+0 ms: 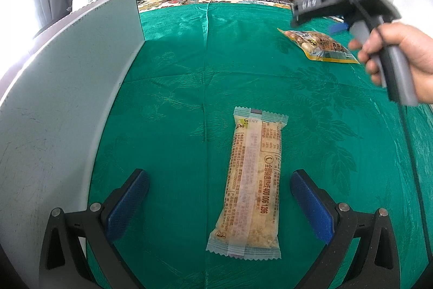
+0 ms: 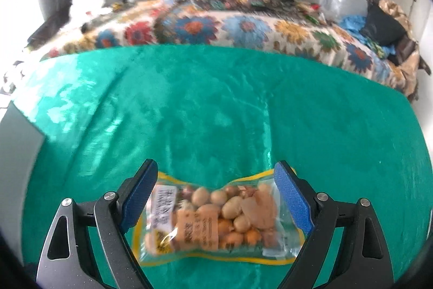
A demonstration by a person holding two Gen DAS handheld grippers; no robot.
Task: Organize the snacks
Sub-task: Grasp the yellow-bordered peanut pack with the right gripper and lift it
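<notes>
Left gripper (image 1: 219, 197) is being held released astride the bar (image 1: 250, 188); right gripper (image 2: 216, 197), released, straddling the nut bag (image 2: 216, 221), green cloth (image 2: 216, 99) bare above.

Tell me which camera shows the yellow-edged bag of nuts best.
The right wrist view: the nut bag fills the foreground between the open right hand-held gripper, its nuts and label visible, though slightly blurred. The left wrist view shows it only small and far off on the green cloth.

snack bar wrapper (image 1: 250, 188) printed "400 006 1296", other print illegible
</notes>
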